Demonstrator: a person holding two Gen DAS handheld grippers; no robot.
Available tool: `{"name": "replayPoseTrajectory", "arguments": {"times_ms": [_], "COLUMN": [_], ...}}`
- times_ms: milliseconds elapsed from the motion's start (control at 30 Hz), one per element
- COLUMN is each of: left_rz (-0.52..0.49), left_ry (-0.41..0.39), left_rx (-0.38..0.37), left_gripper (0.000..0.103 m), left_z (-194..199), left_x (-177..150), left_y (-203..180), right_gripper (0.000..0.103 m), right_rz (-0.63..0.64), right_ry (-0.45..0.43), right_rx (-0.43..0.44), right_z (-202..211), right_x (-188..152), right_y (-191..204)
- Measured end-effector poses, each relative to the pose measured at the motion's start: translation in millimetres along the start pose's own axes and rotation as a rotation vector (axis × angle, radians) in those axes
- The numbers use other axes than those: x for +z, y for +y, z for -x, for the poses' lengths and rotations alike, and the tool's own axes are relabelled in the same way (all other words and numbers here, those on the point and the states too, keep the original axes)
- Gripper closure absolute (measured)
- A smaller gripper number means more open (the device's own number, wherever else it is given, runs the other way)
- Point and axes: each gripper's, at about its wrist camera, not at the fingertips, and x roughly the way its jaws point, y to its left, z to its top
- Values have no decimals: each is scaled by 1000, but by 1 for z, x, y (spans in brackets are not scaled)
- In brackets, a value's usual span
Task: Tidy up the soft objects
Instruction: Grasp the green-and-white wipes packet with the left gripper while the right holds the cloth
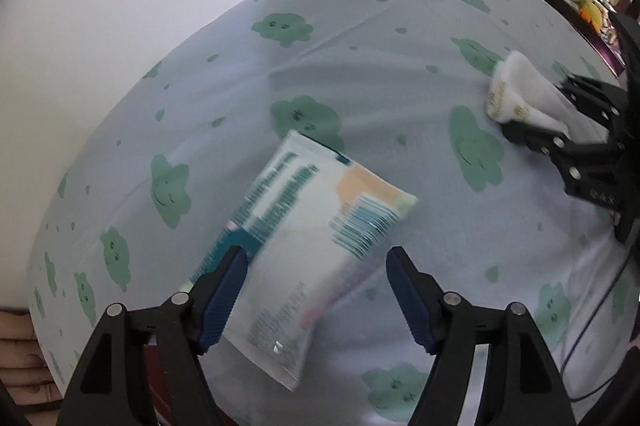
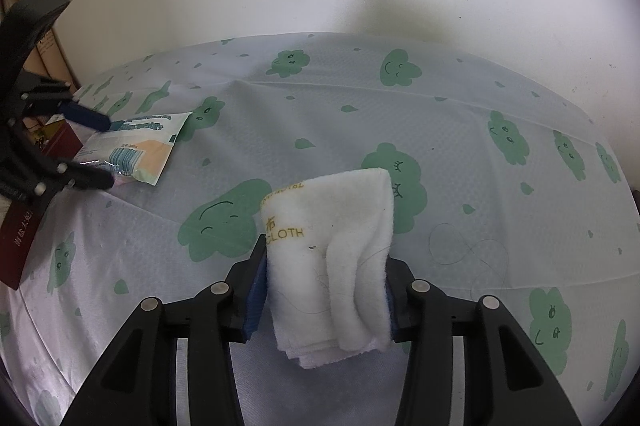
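in the left wrist view, the left gripper (image 1: 316, 290) is hovering with its jaws spread wide, and the wipes packet (image 1: 308, 250) is lying flat on the bedsheet (image 1: 240, 86) between them, a gap showing on the 3 o'clock side; whether the 9 o'clock pad is touching the packet is hard to tell because the packet is blurred. the wide spread probably suits the packet's broad, floppy body, whether for a pickup or a release. toward 2 o'clock the right gripper (image 1: 532, 110) is pinching the white cloth (image 1: 520, 94) just above or on the sheet. the print on the packet is too smeared to read, and the clutter at the far 1 o'clock corner is too small to name. in the right wrist view, the right gripper (image 2: 326, 286) is clenching its jaws on the folded white cloth (image 2: 332, 258), which is standing up between the pads with gold lettering facing the camera; gripping the fold low is likely keeping the layers together so it stays tidy. the cloth's lower edge is hanging over the jaws, so its contact with the bedsheet (image 2: 440, 114) is hidden. at 9 o'clock the left gripper (image 2: 100, 150) is straddling the wipes packet (image 2: 136, 150), with a dark red book (image 2: 24, 226) partly cut off beneath it.
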Motion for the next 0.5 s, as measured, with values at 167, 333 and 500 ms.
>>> {"name": "replayPoseTrajectory", "arguments": {"times_ms": [167, 333, 500], "left_rz": [11, 58, 150], "left_ry": [13, -11, -41], "left_rx": [16, 34, 55], "left_gripper": [23, 17, 18], "left_z": [-17, -28, -26], "left_x": [6, 1, -7], "left_y": [9, 16, 19], "right_gripper": [58, 58, 56], "right_rz": [2, 1, 10], "right_ry": [1, 1, 3], "right_rx": [0, 0, -6], "right_z": [0, 0, 0], "right_x": [0, 0, -1], "right_y": [1, 1, 3]}}
